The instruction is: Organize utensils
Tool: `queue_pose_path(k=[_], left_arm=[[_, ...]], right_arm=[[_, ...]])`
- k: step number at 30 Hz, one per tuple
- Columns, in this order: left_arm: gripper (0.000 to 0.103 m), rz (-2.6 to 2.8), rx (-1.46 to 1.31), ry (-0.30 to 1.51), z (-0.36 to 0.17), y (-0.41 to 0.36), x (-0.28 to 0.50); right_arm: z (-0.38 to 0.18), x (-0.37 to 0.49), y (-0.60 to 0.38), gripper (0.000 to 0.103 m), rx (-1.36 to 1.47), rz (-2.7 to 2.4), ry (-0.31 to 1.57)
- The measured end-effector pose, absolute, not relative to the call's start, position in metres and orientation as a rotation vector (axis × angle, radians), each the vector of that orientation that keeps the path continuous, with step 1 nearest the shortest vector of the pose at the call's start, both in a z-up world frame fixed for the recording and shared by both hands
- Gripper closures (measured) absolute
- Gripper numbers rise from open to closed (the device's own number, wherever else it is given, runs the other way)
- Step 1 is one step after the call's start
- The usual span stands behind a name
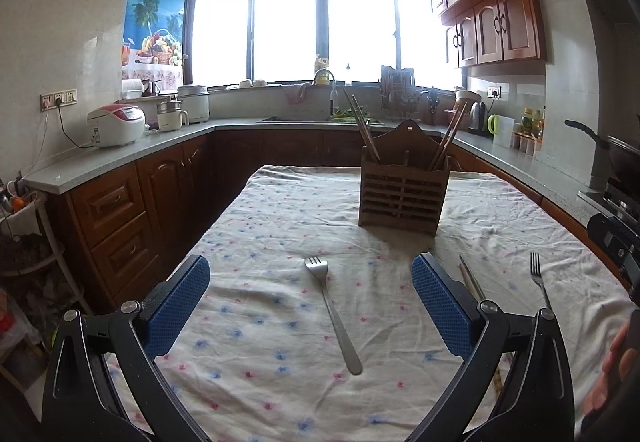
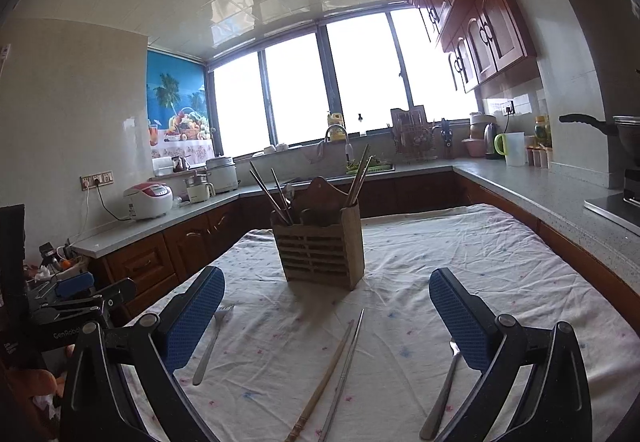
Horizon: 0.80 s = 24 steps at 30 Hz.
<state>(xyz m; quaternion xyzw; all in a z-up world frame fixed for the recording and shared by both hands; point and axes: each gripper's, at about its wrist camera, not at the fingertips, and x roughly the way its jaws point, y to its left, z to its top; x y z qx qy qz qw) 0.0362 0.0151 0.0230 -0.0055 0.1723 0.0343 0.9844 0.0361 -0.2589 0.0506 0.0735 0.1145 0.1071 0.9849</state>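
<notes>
i'm at the pick-up stage: my left gripper (image 1: pixel 310 306) hangs spread wide over the tablecloth (image 1: pixel 260 209), holding nothing, and a fork (image 1: pixel 332 316) lies flat right between my left jaws, tines pointing away from me, handle toward me. my right gripper (image 2: pixel 326 316) is spread just as wide and empty too, with a pair of chopsticks (image 2: pixel 334 370) lying on the cloth between its jaws, running away from me at a slight slant, one wooden and one that looks metal

the wooden holder (image 1: pixel 404 189) stands upright ahead of both grippers, a little right of my left jaws and dead ahead of my right ones; it has chopsticks sticking up from its compartments already

my guess is the fork is next: i'd need to drop the left jaws down to straddle its thin handle and close across it, which is fiddly because it lies flush on soft wrinkled cloth. the chopsticks lie almost touching, so i may take both at once or nudge one away

a second fork (image 1: pixel 538 278) lies right of my left jaws, beyond the chopsticks. in the right view its handle (image 2: pixel 442 398) is partly hidden behind my right-hand finger (image 2: pixel 460 322). nothing stands between the cutlery and the holder; the sticks already in it lean outward and could catch whatever i lower in
</notes>
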Motion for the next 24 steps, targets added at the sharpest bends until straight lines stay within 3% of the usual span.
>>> queue_pose_path(k=[24], left_arm=[[0.0,0.133,0.046,0.324,0.016,0.003,0.021]], right_arm=[[0.04,0.006,-0.273,0.0,0.115,0.177,0.207]])
